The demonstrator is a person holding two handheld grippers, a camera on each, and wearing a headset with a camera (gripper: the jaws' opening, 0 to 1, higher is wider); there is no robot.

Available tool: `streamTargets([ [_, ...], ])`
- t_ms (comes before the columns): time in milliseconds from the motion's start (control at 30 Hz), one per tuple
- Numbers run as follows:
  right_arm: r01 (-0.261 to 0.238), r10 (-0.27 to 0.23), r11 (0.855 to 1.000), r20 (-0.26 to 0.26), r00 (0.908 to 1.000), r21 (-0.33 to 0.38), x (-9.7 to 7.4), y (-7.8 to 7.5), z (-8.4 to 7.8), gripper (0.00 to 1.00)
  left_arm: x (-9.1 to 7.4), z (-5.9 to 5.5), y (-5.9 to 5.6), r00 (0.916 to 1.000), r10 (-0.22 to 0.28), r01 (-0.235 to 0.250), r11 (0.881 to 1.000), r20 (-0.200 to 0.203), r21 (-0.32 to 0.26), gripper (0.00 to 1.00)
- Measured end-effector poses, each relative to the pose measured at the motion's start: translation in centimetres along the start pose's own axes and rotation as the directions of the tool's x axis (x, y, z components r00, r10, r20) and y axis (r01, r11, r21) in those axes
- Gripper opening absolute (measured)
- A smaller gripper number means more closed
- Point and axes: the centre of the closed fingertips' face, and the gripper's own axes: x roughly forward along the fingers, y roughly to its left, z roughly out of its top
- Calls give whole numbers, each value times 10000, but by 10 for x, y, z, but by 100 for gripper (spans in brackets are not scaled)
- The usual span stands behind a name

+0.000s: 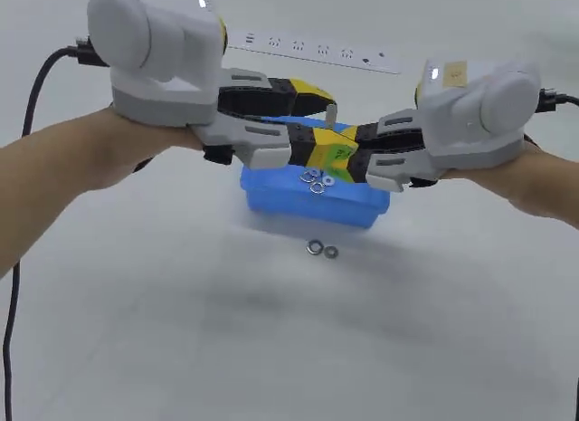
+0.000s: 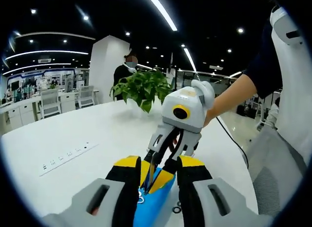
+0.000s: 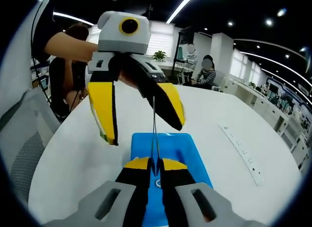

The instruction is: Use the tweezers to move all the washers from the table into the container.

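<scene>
R claw (image 3: pixel 155 164) grips tweezers (image 3: pixel 154 132); 2 washers (image 1: pixel 314 247) on table (image 1: pixel 271 339).

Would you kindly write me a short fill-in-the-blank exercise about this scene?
The container is coloured ____.
____ washers lie on the table before the container.
The right gripper is shut on the ____.
The jaws of the left gripper stand ____.
Missing words: blue; two; tweezers; open.
</scene>
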Motion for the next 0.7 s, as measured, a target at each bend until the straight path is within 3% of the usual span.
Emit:
streamTargets([
  [167, -66, 67, 10000, 67, 10000, -66, -1, 1, 3, 8, -2, 1, -4, 9996, -273, 276, 9993, -101, 240, 22],
  [333, -163, 164, 9997, 41, 9999, -172, -2, 4, 3, 8, -2, 3, -4, 9992, -237, 255, 9982, -334, 546, 11],
  [400, -216, 217, 9995, 48, 9998, -211, -2, 5, 3, 8, -2, 4, -6, 9988, -316, 334, 9982, -368, 503, 9],
  [600, -250, 251, 9992, 14, 9997, -306, -5, 6, 4, 8, -1, 6, -11, 9969, -409, 492, 9906, -668, 1273, 7],
  [700, -182, 181, 9988, -22, 9998, -461, -8, 5, 4, 9, -1, 7, -4, 9964, -252, 371, 9882, -813, 1488, 5],
])
